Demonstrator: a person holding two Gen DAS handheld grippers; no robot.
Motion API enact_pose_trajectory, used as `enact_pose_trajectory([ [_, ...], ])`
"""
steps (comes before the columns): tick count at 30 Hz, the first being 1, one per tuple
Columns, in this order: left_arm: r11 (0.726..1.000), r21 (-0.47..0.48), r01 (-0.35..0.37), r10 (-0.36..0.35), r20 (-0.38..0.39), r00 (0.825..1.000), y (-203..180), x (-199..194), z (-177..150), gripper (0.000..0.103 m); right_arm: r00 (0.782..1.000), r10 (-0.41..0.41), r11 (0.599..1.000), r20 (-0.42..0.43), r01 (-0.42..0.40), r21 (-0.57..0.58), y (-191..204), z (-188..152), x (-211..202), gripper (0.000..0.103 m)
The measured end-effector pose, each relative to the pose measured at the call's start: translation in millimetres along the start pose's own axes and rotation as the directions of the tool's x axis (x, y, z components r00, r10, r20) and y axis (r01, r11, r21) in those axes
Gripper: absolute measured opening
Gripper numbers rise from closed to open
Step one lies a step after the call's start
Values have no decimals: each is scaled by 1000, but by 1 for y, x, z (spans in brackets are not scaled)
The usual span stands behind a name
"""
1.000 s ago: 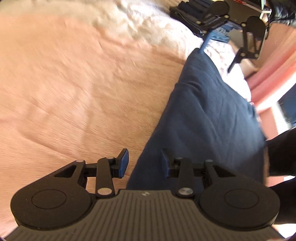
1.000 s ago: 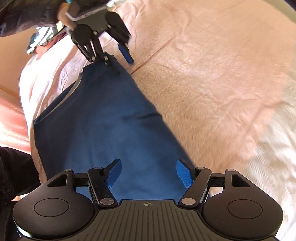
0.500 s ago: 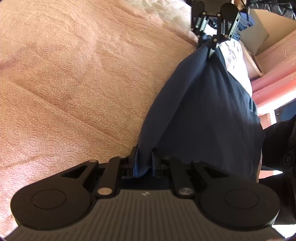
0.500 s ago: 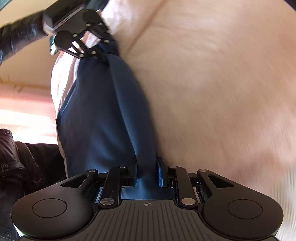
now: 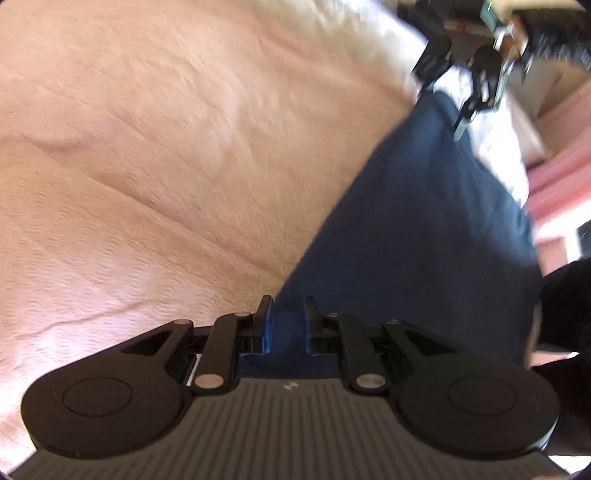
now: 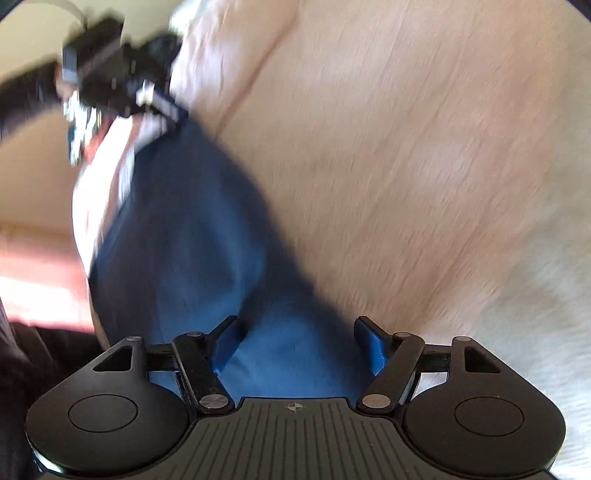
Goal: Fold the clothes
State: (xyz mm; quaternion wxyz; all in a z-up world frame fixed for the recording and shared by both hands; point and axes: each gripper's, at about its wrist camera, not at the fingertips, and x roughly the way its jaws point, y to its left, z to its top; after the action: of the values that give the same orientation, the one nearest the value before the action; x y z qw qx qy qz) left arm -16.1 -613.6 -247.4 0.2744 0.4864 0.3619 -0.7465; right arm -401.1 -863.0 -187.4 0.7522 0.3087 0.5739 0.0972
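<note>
Both frames are smeared with motion blur, so fine detail is lost. The navy garment (image 5: 424, 229) lies spread on the bed's pink quilt (image 5: 155, 155), running in a long band between the two grippers, with its far edge toward the bed's side. Up close in the left wrist view, the left gripper (image 5: 287, 323) has its blue-padded fingers (image 5: 267, 325) drawn in to a narrow gap, and navy cloth fills that gap; whether the pads actually pinch it or just sit around it, I cannot tell. At the top right of that same view sits the right gripper (image 5: 448, 98), at the garment's far corner, its fingers spread apart. The right wrist view agrees: the right gripper (image 6: 297, 338) stands wide open, its blue pads (image 6: 371, 345) well apart, holding nothing, with navy fabric lying beneath and between them. The left gripper (image 6: 166, 105) shows as a dark blur at the upper left of that view, at the garment's other end. A dark sleeve (image 6: 22, 96) trails behind it. White bedding (image 5: 369, 29) shows past the quilt at the far side.
</note>
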Motion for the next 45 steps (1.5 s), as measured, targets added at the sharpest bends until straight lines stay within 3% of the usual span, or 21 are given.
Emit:
enact_pose_trajectory([
  [1,1000,20,-22,23,-44,999,-3,12,-1,12,1000,0,1000,-6,0,6,-2,-6,-1,30],
  [2,998,42,-46,49,-81,996,-6,19,-5,9,1000,0,1000,-13,0,13,-4,-13,-1,25],
  [5,997,1,-82,81,-101,992,-5,16,-15,3,999,1,999,-32,0,32,-11,-32,-3,19],
  [8,992,-29,-126,122,-122,985,-8,9,-23,1,990,-89,992,-112,98,78,-21,-60,-6,14],
  [10,986,-59,-158,150,-119,982,-11,0,-25,1,984,-137,987,-114,145,68,-13,-72,-12,13],
  [12,979,-84,-185,175,-115,978,-16,-11,-28,3,981,-188,978,-38,191,82,-1,-77,-26,19],
  [14,972,-104,-208,197,-108,974,-23,-22,-31,5,969,-241,965,51,234,115,12,-81,-40,47],
  [15,969,-114,-220,208,-105,972,-27,-27,-33,8,961,-259,961,94,247,123,19,-84,-44,72],
  [16,965,-123,-233,221,-101,970,-32,-33,-35,9,951,-277,957,137,260,132,26,-86,-48,81],
  [19,959,-131,-252,243,-82,967,-51,-47,-41,10,932,-291,951,215,257,173,48,-94,-48,81],
  [23,959,-76,-274,270,-60,961,-76,-60,-58,19,922,-289,951,258,246,187,81,-96,-38,81],
  [28,958,83,-274,276,-11,961,-94,-67,-85,31,883,-323,937,340,250,242,154,-103,-6,81],
  [32,935,256,-247,244,42,969,-101,-70,-105,34,860,-358,923,363,267,278,219,-99,29,81],
  [36,854,464,-235,199,126,972,-103,-70,-127,37,834,-427,881,351,294,372,282,-100,69,81],
  [40,701,673,-237,176,158,972,-106,-71,-153,40,821,-491,833,292,344,434,351,-98,120,81],
  [43,621,736,-269,178,202,963,-100,-67,-164,43,826,-509,817,243,374,438,392,-90,157,81],
  [45,558,771,-307,188,243,952,-98,-62,-170,44,809,-530,806,256,385,451,413,-87,174,81],
])
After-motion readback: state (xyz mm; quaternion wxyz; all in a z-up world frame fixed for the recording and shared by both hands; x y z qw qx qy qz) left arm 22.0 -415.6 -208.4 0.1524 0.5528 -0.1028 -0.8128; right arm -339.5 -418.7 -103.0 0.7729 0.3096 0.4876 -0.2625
